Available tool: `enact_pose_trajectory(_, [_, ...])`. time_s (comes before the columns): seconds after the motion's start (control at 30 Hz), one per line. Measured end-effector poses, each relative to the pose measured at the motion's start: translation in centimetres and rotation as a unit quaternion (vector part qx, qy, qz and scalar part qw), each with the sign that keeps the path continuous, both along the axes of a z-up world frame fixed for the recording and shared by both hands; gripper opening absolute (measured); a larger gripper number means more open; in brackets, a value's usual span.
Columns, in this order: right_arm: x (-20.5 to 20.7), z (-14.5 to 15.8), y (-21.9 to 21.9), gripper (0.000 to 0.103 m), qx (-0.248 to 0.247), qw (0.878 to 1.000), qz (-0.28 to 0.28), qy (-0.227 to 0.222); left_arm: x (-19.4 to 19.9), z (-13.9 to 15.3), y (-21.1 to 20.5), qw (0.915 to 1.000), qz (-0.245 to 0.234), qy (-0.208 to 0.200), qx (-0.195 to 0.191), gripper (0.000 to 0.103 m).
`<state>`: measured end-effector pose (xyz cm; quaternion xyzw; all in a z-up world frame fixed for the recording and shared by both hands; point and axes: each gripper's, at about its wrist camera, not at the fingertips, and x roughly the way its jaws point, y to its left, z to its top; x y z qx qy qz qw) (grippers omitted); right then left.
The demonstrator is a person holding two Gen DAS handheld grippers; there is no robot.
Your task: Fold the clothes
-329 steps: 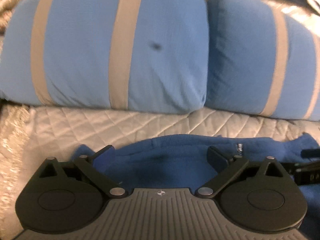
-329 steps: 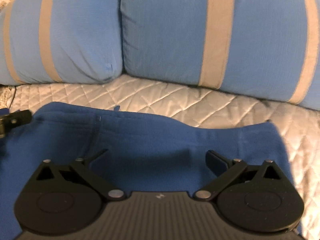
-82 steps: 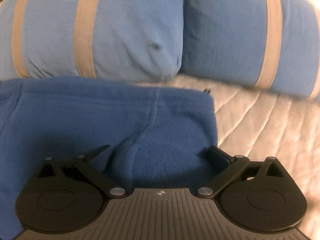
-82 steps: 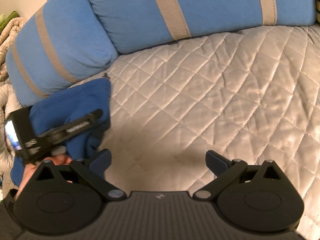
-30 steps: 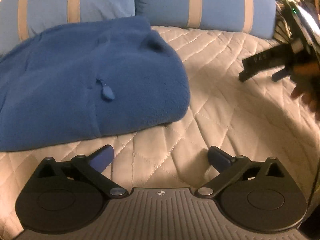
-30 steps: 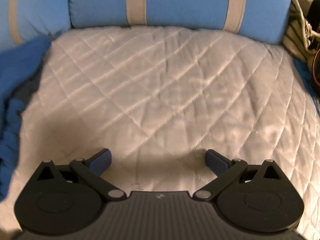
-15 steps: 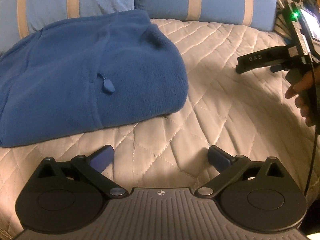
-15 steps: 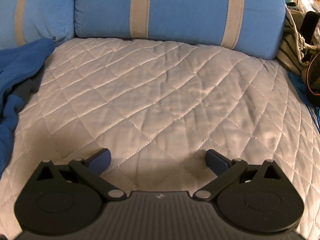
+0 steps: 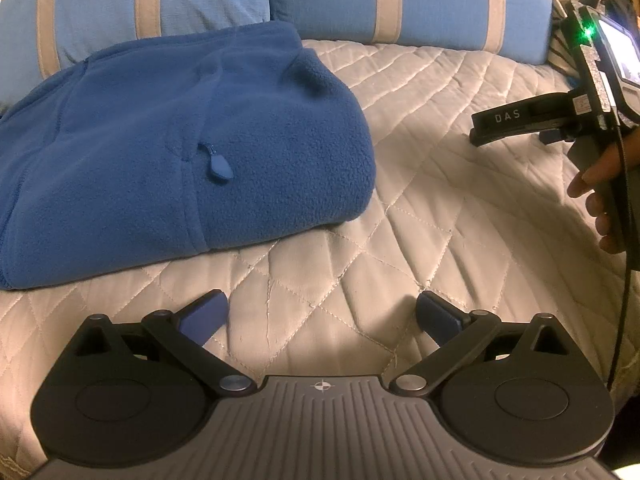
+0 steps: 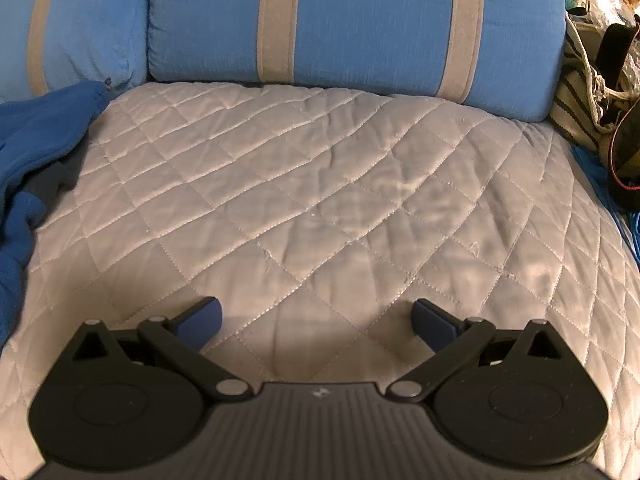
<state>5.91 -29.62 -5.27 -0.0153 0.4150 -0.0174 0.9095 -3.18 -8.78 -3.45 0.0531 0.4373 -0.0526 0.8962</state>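
A folded dark-blue fleece garment (image 9: pixel 160 144) lies on the quilted bedspread (image 9: pixel 420 208) at upper left of the left wrist view, a small zipper pull (image 9: pixel 218 166) showing on top. My left gripper (image 9: pixel 320 316) hovers open over bare quilt just in front of the fleece, holding nothing. The right gripper (image 9: pixel 516 124) appears at the far right of that view, held by a hand (image 9: pixel 600 192). In the right wrist view my right gripper (image 10: pixel 316 320) is open over empty quilt, and the fleece's edge (image 10: pixel 36 152) shows at the left.
Two light-blue pillows with beige stripes (image 9: pixel 400 0) (image 10: pixel 352 28) line the back of the bed. A striped bag and cluttered items with cables (image 10: pixel 600 92) sit at the right edge. Quilt (image 10: pixel 320 200) spreads between the fleece and the clutter.
Both grippers let go of the fleece and drew back from it. Over the last second the left view settled slightly; the right gripper steadied over bare quilt.
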Motion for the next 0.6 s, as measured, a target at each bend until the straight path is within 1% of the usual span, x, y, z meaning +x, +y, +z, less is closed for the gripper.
enact_pose_trajectory(0.6, [-0.07,-0.08,0.01,0.103,0.0,1.0,0.0,-0.006,-0.22,0.04,-0.04,1.0,0.005,-0.008,0.001,0.103])
